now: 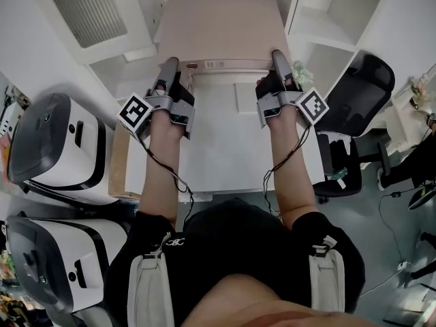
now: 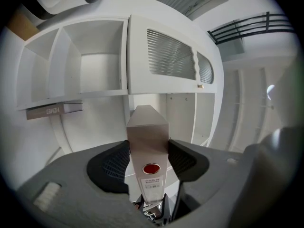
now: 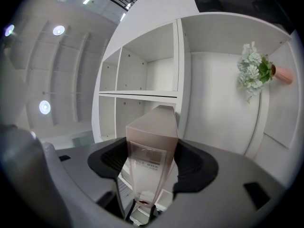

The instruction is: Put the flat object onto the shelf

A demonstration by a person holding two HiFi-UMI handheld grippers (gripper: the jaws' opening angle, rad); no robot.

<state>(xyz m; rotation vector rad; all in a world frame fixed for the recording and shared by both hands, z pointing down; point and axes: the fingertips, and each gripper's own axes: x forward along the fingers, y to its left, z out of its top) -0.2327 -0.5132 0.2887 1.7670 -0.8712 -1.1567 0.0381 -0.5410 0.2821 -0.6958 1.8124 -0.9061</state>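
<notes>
A flat beige box (image 1: 219, 29) is held up between both grippers in front of the white shelf unit (image 1: 320, 19). My left gripper (image 1: 168, 70) is shut on the box's near left corner, my right gripper (image 1: 279, 63) on its near right corner. In the left gripper view the flat box (image 2: 147, 146) stands edge-on between the dark pads (image 2: 111, 167), with a red dot and a white label on its end. In the right gripper view the flat box (image 3: 152, 144) fills the gap between the pads (image 3: 194, 167), with open shelf compartments (image 3: 152, 63) behind it.
A louvred cabinet door (image 1: 92, 9) is at the upper left. A white desk (image 1: 225, 148) lies below the box. Two white machines (image 1: 58, 148) stand at the left, a black office chair (image 1: 361, 87) at the right. A small flower pot (image 3: 259, 72) sits in a shelf compartment.
</notes>
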